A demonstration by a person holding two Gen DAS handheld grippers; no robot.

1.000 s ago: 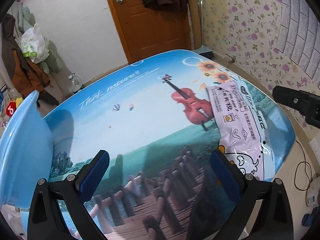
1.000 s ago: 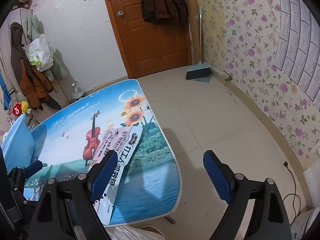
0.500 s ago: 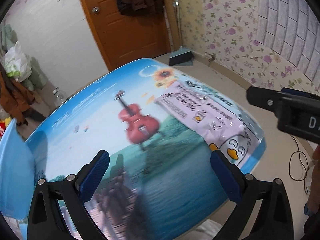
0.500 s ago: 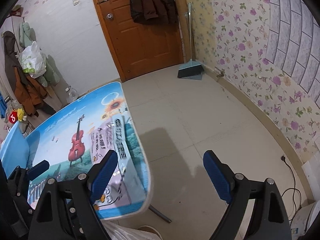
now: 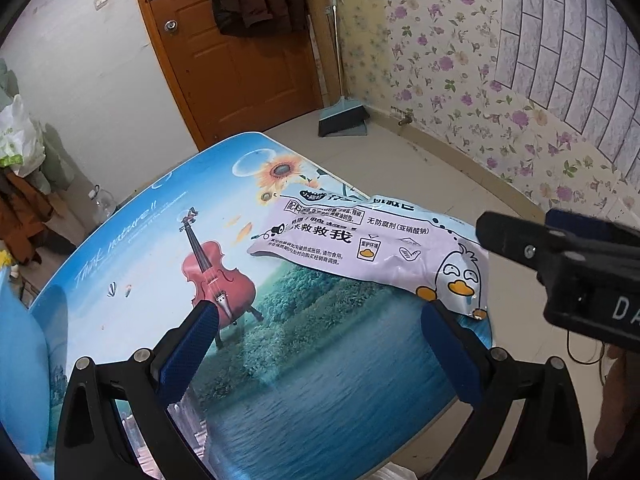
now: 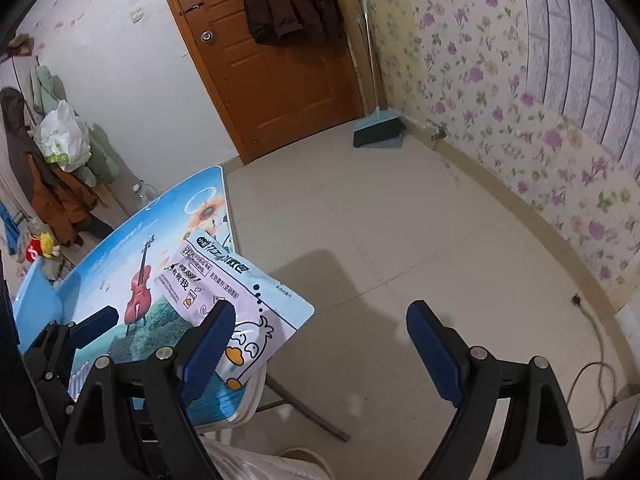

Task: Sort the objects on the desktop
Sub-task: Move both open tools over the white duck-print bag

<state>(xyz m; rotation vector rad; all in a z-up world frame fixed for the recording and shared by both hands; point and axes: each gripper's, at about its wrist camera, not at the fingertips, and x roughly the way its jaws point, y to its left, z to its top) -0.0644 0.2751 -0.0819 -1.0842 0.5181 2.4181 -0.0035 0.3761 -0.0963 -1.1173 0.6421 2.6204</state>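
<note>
A flat lilac and pale-blue snack bag (image 5: 372,244) with a cartoon duck lies on the right part of the printed table (image 5: 160,216), its corner overhanging the edge. It also shows in the right wrist view (image 6: 224,280). My left gripper (image 5: 316,344) is open and empty, above the table just short of the bag. My right gripper (image 6: 316,344) is open and empty, held beyond the table's right edge over the floor; its left finger overlaps the bag's duck end in view. The right gripper's body shows in the left wrist view (image 5: 568,272).
A blue chair (image 5: 20,360) stands at the table's left. A broom and dustpan (image 6: 376,132) lean by the wooden door (image 6: 280,60). Coats and bags (image 6: 52,148) hang on the left wall. A cable (image 6: 592,364) lies on the floor at right.
Both views have swung right and forward. The bag now lies nearer my left gripper. My right gripper has drawn in beside the bag's duck end. Both jaws stayed open.
</note>
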